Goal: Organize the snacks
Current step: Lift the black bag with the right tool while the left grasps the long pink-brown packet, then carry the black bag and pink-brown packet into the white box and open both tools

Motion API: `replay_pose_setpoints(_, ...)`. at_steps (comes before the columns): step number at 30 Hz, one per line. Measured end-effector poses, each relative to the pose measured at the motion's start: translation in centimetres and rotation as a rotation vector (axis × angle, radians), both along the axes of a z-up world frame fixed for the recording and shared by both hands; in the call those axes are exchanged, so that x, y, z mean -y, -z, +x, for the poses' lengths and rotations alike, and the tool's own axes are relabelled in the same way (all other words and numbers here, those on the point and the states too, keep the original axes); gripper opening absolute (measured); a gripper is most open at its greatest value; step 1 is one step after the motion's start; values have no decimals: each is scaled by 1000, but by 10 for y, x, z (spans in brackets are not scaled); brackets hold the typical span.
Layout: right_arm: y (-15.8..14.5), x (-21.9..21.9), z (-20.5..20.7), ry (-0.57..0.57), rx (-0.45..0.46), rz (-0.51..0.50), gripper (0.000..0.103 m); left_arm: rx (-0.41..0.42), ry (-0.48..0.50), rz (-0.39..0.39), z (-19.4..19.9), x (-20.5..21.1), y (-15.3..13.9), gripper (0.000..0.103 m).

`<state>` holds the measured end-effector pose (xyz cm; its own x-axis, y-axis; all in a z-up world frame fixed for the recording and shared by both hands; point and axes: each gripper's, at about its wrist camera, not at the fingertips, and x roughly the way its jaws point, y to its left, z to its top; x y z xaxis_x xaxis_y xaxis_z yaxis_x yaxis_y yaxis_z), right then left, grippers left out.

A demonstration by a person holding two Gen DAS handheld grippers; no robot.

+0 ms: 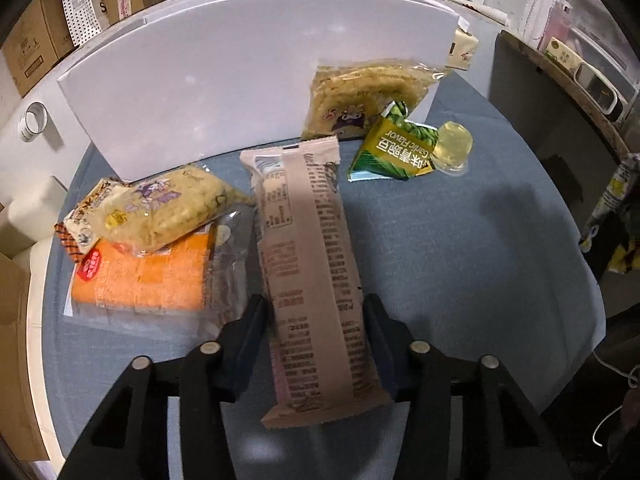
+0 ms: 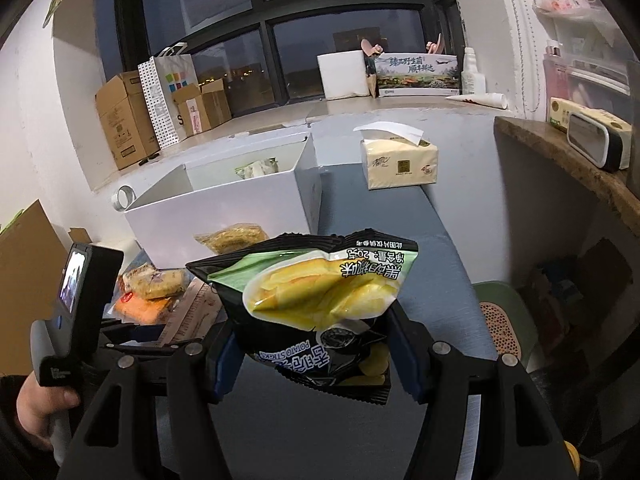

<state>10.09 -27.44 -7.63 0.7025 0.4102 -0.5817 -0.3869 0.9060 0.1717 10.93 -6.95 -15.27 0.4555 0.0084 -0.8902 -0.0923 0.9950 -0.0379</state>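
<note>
The left tongs (image 1: pixel 316 312) clamp a long beige printed packet (image 1: pixel 308 264) at lower centre. The right tongs (image 2: pixel 316 344) grip a black, crinkled potato-stick bag (image 2: pixel 316 296), upside down.

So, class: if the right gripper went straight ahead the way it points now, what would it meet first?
Probably the white box. The right gripper, shut on a chip bag, points over the blue table toward its near wall, though depth is hard to judge.

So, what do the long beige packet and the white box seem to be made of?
Long beige packet: probably matte plastic film, given its crimped end and back seam. White box: smooth, faintly glossy board, likely coated cardboard or foam board; it has thin, flat walls.
</note>
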Motion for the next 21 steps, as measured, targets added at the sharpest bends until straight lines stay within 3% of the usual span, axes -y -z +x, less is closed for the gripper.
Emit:
replay_pose_setpoints(2, 1, -1, -1, -5, 0, -2, 68, 32, 17, -5, -9, -1, -9, 42)
replay_pose_setpoints(6, 0, -2, -2, -9, 2, -3, 68, 71, 45, -92, -25, -12, -32, 42)
replay_pose_setpoints(10, -1, -5, -1, -16, 3, -7, 68, 121, 55, -126, -44, -18, -51, 41)
replay_pose_setpoints(21, -7, -19, -4, -48, 21, -18, 68, 325, 26, -89, -70, -41, -119, 41)
